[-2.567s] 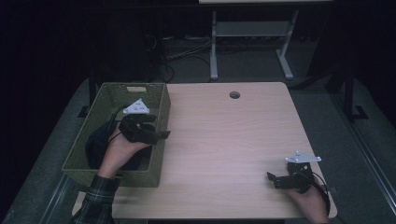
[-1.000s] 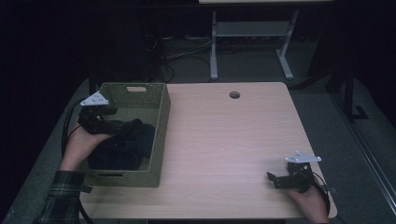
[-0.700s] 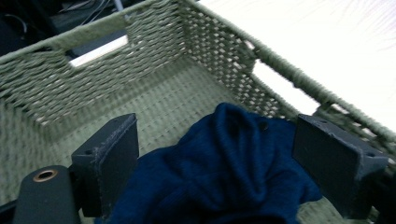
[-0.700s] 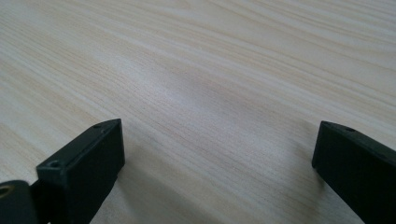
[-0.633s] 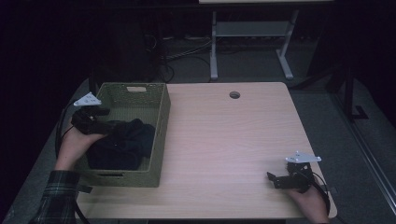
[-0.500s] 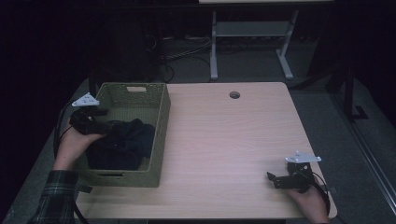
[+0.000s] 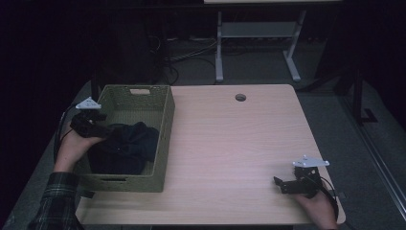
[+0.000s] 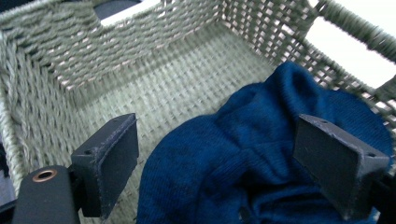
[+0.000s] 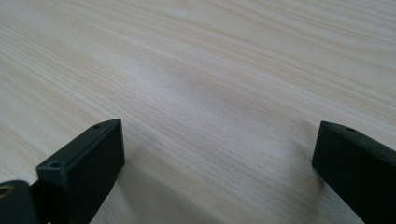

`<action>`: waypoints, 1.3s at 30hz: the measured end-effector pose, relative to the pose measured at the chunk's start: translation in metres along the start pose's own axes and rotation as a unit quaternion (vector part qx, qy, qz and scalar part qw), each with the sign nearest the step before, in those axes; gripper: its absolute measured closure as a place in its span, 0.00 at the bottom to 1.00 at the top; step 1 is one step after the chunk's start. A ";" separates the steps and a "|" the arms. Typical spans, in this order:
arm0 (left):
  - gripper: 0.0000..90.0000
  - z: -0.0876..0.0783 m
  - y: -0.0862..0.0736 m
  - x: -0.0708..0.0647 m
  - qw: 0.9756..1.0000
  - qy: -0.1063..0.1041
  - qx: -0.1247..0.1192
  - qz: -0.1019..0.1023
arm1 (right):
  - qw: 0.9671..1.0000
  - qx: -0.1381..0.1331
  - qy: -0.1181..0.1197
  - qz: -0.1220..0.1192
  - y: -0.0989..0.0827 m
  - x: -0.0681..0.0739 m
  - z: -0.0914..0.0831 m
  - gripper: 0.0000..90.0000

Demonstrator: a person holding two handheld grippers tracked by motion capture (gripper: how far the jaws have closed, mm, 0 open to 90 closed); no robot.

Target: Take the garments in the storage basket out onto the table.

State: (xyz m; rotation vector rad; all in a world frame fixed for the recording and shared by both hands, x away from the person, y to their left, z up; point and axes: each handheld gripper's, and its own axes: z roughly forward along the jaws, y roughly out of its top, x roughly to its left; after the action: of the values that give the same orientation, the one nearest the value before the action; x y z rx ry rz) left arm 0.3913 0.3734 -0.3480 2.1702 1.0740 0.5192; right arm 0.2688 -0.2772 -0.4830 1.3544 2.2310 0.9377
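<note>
Your left gripper point(image 8: 233, 154): jaws wide over the blue cloth point(image 8: 261, 168) in the basket point(image 7: 165, 120). Right gripper point(image 7: 287, 184): wide, desk's near-right corner.

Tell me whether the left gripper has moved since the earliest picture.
Yes. The left gripper has shifted from over the basket's middle to its left rim, jaws open above the blue garment.

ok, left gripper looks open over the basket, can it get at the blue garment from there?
Probably yes. The left gripper has its jaws spread wide, with the blue garment lying directly between and below them inside the woven basket. Nothing covers the cloth; the basket wall sits behind it, not across the approach.
</note>
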 end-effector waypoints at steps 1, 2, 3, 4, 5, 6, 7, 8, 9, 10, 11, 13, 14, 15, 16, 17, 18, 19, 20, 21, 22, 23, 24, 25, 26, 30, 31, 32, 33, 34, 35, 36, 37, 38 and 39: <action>0.15 0.001 0.000 0.000 1.000 0.000 0.003 -0.001 | 1.000 0.000 0.000 0.000 0.000 0.000 0.000 0.02; 0.15 0.003 -0.001 0.001 1.000 0.000 0.008 -0.001 | 1.000 0.000 0.000 0.000 0.000 0.000 0.000 0.02; 0.15 0.005 -0.002 0.002 1.000 0.001 0.015 0.000 | 1.000 0.000 0.000 0.000 0.000 0.000 0.000 0.02; 0.15 0.006 -0.002 0.002 1.000 0.002 0.019 0.001 | 1.000 0.000 0.000 0.000 0.000 0.000 0.000 0.02; 0.15 0.007 -0.003 0.003 1.000 0.004 0.024 0.001 | 1.000 0.000 0.000 0.000 0.000 0.000 0.000 0.02; 0.15 0.009 -0.003 0.003 1.000 0.004 0.028 0.000 | 1.000 0.000 0.000 0.000 0.000 0.000 0.000 0.02; 0.15 0.010 -0.004 0.003 1.000 0.003 0.031 0.001 | 1.000 0.000 0.000 0.000 0.000 0.000 0.000 0.02; 0.15 0.011 -0.004 0.003 0.999 -0.001 0.035 -0.002 | 1.000 0.000 0.000 0.000 0.000 0.000 0.000 0.02; 0.15 0.013 -0.005 0.003 0.999 0.001 0.039 0.001 | 1.000 0.000 0.000 0.000 0.000 0.000 0.000 0.02; 0.15 0.014 -0.005 0.003 0.999 0.002 0.044 -0.001 | 1.000 0.000 0.000 0.000 0.000 0.000 0.000 0.02; 0.15 0.015 -0.006 0.003 0.999 0.001 0.048 -0.001 | 1.000 0.000 0.001 0.000 0.000 0.000 0.000 0.02; 0.15 0.018 -0.006 0.004 0.998 -0.001 0.059 -0.005 | 1.000 0.000 0.001 0.000 0.000 0.000 0.000 0.02; 0.15 0.019 -0.007 0.004 0.998 -0.001 0.063 -0.005 | 1.000 0.000 0.001 0.000 0.000 0.000 0.000 0.02; 0.15 0.020 -0.007 0.004 0.997 -0.003 0.071 -0.007 | 1.000 0.000 0.001 0.000 0.000 0.000 0.000 0.02; 0.15 0.022 -0.007 0.004 0.997 -0.004 0.076 -0.007 | 1.000 0.000 0.001 0.000 0.000 0.000 0.000 0.02; 0.15 0.023 -0.007 0.003 0.997 -0.006 0.079 -0.006 | 1.000 0.000 0.001 0.000 0.000 0.000 0.000 0.02; 0.15 0.024 -0.008 0.002 0.996 -0.008 0.084 -0.006 | 1.000 0.000 0.001 0.000 0.000 0.000 0.000 0.02; 0.15 0.025 -0.007 0.002 0.996 -0.009 0.089 -0.001 | 1.000 0.000 0.001 0.000 0.000 0.000 0.000 0.02; 0.15 0.026 -0.007 0.001 0.996 -0.009 0.092 -0.001 | 1.000 0.000 0.001 0.000 0.000 0.000 0.000 0.02; 0.15 0.027 -0.007 0.001 0.995 -0.011 0.096 0.001 | 1.000 0.000 0.001 -0.001 0.000 0.000 0.000 0.02; 0.15 0.028 -0.007 0.000 0.995 -0.010 0.098 0.003 | 1.000 0.000 0.001 0.000 0.000 0.000 0.000 0.02; 0.15 0.029 -0.007 0.000 0.995 -0.008 0.100 0.003 | 1.000 0.000 0.001 0.000 0.000 0.000 0.000 0.02; 0.15 0.029 -0.007 0.000 0.995 -0.007 0.103 0.006 | 1.000 0.000 0.001 0.000 0.000 0.000 0.000 0.02; 0.15 0.031 -0.007 -0.001 0.994 -0.010 0.106 0.006 | 1.000 0.000 0.001 0.000 0.000 0.000 0.000 0.02; 0.15 0.032 -0.008 -0.002 0.994 -0.010 0.109 0.005 | 1.000 0.000 0.001 -0.001 0.000 0.000 0.000 0.02; 0.15 0.038 -0.007 -0.007 0.991 -0.006 0.131 0.020 | 1.000 0.000 0.001 0.000 0.000 0.000 0.000 0.02; 0.15 0.039 -0.007 -0.008 0.991 -0.004 0.133 0.023 | 1.000 0.000 0.001 0.000 0.000 0.000 0.000 0.02; 0.15 0.040 -0.007 -0.009 0.990 -0.003 0.136 0.024 | 1.000 0.000 0.001 0.000 0.000 0.000 0.000 0.02; 0.15 0.041 -0.007 -0.009 0.990 -0.003 0.139 0.025 | 1.000 0.000 0.001 0.000 0.000 0.000 0.000 0.02; 0.15 0.043 -0.007 -0.010 0.989 -0.003 0.143 0.026 | 1.000 0.000 0.001 0.000 0.000 0.000 0.000 0.02; 0.15 0.044 -0.007 -0.011 0.989 -0.002 0.148 0.028 | 1.000 0.000 0.001 -0.001 0.000 0.000 0.000 0.02; 0.15 0.045 -0.007 -0.012 0.988 0.000 0.151 0.030 | 1.000 0.000 0.001 -0.001 0.000 0.000 0.000 0.02; 0.15 0.045 -0.007 -0.012 0.988 0.000 0.151 0.030 | 1.000 0.000 0.001 -0.001 0.000 0.000 0.000 0.02; 0.15 0.048 -0.007 -0.013 0.987 0.001 0.154 0.033 | 1.000 0.000 0.001 0.000 0.000 0.000 0.000 0.02; 0.15 0.048 -0.007 -0.013 0.987 0.001 0.154 0.033 | 1.000 0.000 0.001 0.000 0.000 0.000 0.000 0.02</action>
State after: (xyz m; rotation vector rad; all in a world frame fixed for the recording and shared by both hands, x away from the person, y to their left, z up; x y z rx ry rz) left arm 0.4080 0.3479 -0.3880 2.4805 1.1507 0.4056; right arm 0.2688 -0.2772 -0.4830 1.3532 2.2322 0.9385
